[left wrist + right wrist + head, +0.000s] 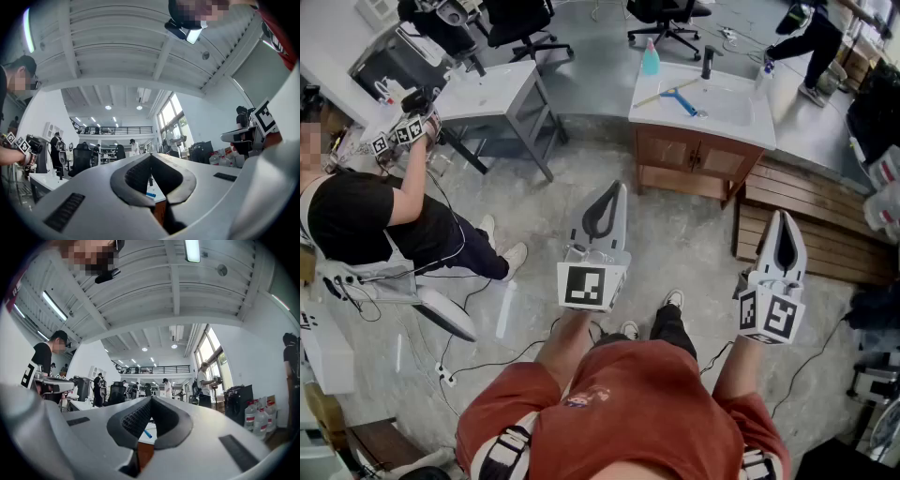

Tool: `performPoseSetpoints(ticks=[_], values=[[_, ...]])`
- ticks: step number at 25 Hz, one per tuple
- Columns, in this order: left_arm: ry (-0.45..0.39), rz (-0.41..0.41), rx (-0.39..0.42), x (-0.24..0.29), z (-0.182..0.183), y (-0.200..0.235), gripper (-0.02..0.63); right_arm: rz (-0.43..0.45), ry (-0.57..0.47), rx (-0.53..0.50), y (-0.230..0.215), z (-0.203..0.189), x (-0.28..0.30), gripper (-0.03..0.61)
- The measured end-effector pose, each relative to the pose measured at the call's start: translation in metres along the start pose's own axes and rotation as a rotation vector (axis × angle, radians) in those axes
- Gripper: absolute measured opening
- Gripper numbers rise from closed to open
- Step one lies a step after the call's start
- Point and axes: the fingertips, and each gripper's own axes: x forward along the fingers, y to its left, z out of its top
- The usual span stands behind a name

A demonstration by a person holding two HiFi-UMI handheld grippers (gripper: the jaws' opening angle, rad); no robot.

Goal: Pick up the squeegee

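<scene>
The squeegee (679,98), with a blue handle and a yellowish bar, lies on the white top of a wooden sink cabinet (697,155) at the far side of the floor. My left gripper (617,188) is held in mid-air well short of the cabinet, shut and empty. My right gripper (784,217) hangs further right, also shut with nothing in it. A bit of the blue handle (150,194) shows through the loop of the jaws in the left gripper view. The blue handle (147,433) shows the same way in the right gripper view.
On the cabinet top stand a teal bottle (650,58), a black faucet (708,61) and a spray bottle (766,71). Wooden pallets (811,230) lie right of the cabinet. A seated person (366,211) with marked grippers is at the left by a white table (492,89). Cables run across the floor.
</scene>
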Motion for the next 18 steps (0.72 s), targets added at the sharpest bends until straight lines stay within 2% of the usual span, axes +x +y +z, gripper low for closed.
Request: performPoseSetpoints(ticks=[13, 18], values=[[0.014, -0.015, 0.007, 0.05, -0.011, -0.019, 0.018, -0.015, 0.012, 0.055, -0.037, -0.018, 0.035, 0.008], [0.034, -0.021, -0.006, 0.076, -0.024, -0.021, 0.018, 0.008, 0.007, 0.055, -0.046, -0.026, 0.061, 0.006]])
